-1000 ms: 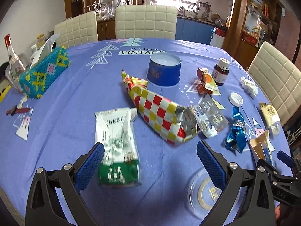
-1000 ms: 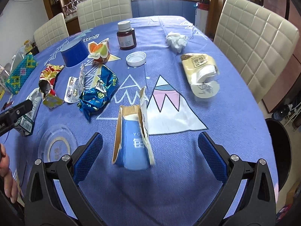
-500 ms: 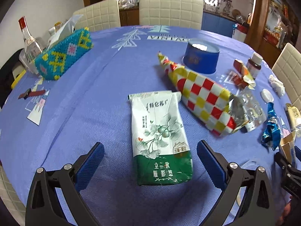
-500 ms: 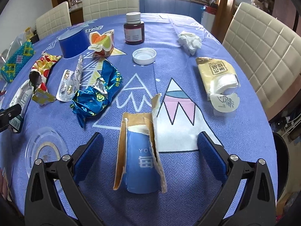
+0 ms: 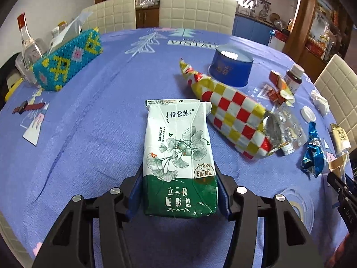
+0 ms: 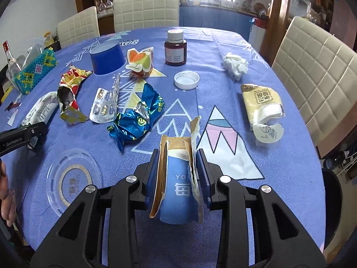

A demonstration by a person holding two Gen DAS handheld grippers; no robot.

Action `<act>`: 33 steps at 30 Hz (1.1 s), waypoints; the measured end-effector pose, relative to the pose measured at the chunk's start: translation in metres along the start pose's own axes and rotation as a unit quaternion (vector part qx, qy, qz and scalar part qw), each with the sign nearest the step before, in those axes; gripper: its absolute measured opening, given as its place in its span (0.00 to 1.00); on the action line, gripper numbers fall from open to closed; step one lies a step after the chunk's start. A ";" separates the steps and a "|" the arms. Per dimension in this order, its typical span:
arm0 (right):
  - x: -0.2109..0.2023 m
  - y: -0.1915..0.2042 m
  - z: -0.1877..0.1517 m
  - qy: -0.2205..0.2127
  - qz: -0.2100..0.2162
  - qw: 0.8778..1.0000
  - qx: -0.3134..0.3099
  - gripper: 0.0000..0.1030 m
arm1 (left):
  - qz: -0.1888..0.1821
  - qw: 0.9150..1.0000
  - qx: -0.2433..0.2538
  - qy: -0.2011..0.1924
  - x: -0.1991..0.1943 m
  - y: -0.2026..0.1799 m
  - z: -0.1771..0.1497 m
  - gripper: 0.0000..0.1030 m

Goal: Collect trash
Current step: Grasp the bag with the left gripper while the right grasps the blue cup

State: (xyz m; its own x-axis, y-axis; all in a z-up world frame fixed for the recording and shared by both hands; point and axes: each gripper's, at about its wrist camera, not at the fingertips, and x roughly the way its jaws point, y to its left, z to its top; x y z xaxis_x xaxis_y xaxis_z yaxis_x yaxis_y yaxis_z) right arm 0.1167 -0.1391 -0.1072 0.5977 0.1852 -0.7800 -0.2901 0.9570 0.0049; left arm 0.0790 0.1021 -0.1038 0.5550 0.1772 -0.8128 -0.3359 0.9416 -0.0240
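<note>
The green-and-white milk carton (image 5: 178, 156) lies flat at the worktop's (image 5: 93, 134) six o'clock edge, the left gripper (image 5: 177, 192) having just closed its fingers onto its sides. At its three o'clock, the right gripper (image 6: 178, 174) has just closed on the torn blue paper cup (image 6: 176, 185) (light, crushable; best held by the stiffer base).

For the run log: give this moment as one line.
left gripper: just closed on milk carton | right gripper: just closed on torn blue paper cup | both still on table
</note>
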 end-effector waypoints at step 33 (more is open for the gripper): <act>-0.093 -0.195 -0.037 -0.109 -0.201 0.966 0.122 0.34 | -0.193 0.947 0.223 -0.129 -0.073 -0.282 -0.026 0.52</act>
State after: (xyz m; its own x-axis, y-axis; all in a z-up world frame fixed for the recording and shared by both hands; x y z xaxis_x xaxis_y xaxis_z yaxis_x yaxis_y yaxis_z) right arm 0.0904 -0.3514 -0.0591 0.7762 -0.1944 -0.5998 0.1663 0.9807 -0.1027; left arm 0.1137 -0.1840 -0.0524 0.7579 -0.1944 -0.6228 0.2528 0.9675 0.0056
